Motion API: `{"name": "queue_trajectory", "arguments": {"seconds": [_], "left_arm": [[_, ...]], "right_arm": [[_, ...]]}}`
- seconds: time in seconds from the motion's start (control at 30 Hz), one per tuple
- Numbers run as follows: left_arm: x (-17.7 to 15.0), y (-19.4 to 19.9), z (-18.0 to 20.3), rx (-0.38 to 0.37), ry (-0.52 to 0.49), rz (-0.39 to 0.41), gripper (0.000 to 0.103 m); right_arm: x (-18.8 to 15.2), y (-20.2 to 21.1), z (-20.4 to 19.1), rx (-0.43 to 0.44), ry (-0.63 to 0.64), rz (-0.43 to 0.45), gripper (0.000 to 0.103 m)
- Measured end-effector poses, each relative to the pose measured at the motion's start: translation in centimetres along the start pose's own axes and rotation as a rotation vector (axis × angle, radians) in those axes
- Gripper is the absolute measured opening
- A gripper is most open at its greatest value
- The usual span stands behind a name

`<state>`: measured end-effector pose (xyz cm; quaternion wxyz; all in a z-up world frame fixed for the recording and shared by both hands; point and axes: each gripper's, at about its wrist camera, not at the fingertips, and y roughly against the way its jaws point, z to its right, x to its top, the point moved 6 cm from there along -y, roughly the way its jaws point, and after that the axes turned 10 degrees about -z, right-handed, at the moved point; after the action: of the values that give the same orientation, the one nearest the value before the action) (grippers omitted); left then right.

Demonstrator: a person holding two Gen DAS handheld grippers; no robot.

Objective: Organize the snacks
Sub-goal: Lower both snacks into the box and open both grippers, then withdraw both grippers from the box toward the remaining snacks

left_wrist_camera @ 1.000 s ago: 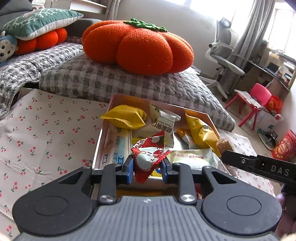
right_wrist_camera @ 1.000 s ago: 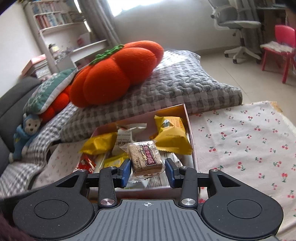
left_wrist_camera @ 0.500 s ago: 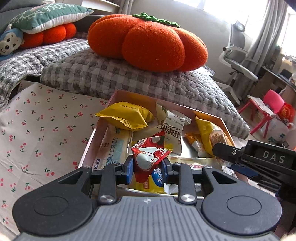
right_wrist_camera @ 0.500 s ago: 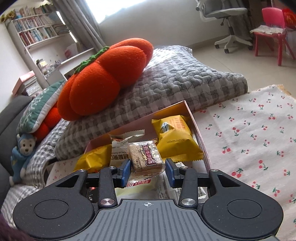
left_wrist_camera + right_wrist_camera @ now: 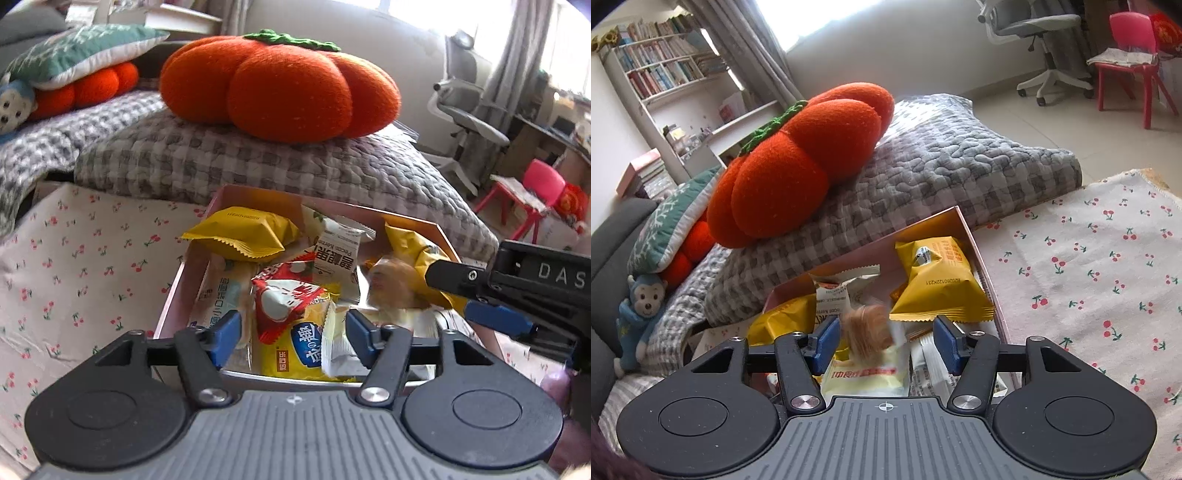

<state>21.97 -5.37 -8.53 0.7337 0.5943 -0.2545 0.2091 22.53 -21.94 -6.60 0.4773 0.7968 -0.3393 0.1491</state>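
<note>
Both tools opening — red-white packet (image 5: 284, 299) loose between left tool (image 5: 291, 332) pads, over box (image 5: 177, 284).

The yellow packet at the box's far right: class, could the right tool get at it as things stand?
Probably yes: the yellow packet lies uncovered ahead of the right tool, whose jaws are opening; only the blurred brown snack between them intervenes.

light: bright daylight from windows far beyond the grippers, white glare there | shadows: soft, under the pumpkin cushion (image 5: 280, 79) | blur: brown snack (image 5: 870, 328) between right gripper's (image 5: 886, 341) opening jaws is smeared | edges: bent, dark corners
</note>
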Motion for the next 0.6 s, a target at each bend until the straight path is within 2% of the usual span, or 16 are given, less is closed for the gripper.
{"name": "queue_trajectory", "arguments": {"seconds": [0.27, 0.37, 0.6], "left_arm": [[-0.6, 1.0, 0.4, -0.016, -0.032, -0.022, 0.075], [-0.7, 1.6, 0.2, -0.017, -0.039, -0.027, 0.081], [-1.2, 3.0, 0.2, -0.018, -0.064, -0.049, 0.089]], "right_arm": [[-0.1, 2.3, -0.6, -0.005, 0.050, 0.009, 0.069], [-0.1, 3.4, -0.4, -0.009, 0.056, 0.013, 0.070], [-0.6, 5.5, 0.5, -0.036, 0.075, 0.007, 0.080]]}}
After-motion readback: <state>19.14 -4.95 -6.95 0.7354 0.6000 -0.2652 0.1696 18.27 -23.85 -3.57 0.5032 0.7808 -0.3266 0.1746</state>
